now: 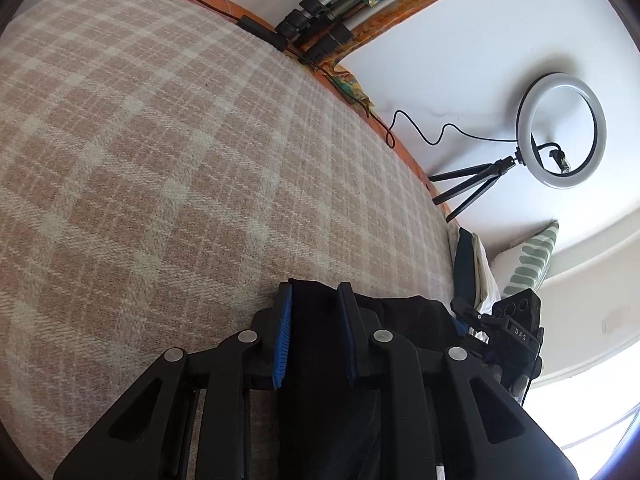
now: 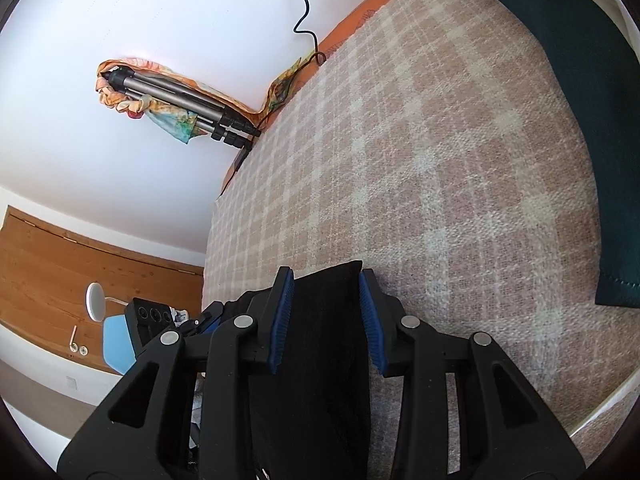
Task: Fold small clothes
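Observation:
A black garment [image 1: 320, 344] fills the gap between the blue pads of my left gripper [image 1: 314, 300], which is shut on its edge above the plaid blanket [image 1: 160, 160]. The same black garment [image 2: 320, 340] sits between the pads of my right gripper [image 2: 326, 284], which is shut on another edge. The cloth stretches between the two grippers and hangs below them. The right gripper's body [image 1: 516, 328] shows at the right of the left wrist view, and the left gripper's body [image 2: 152, 316] shows at the left of the right wrist view.
The bed is covered by a beige plaid blanket [image 2: 440, 160]. A dark teal cloth [image 2: 592, 120] lies along its right side. A ring light on a tripod [image 1: 560, 132], a folded tripod [image 1: 320, 20], a cable and a patterned pillow [image 1: 528, 256] lie by the wall.

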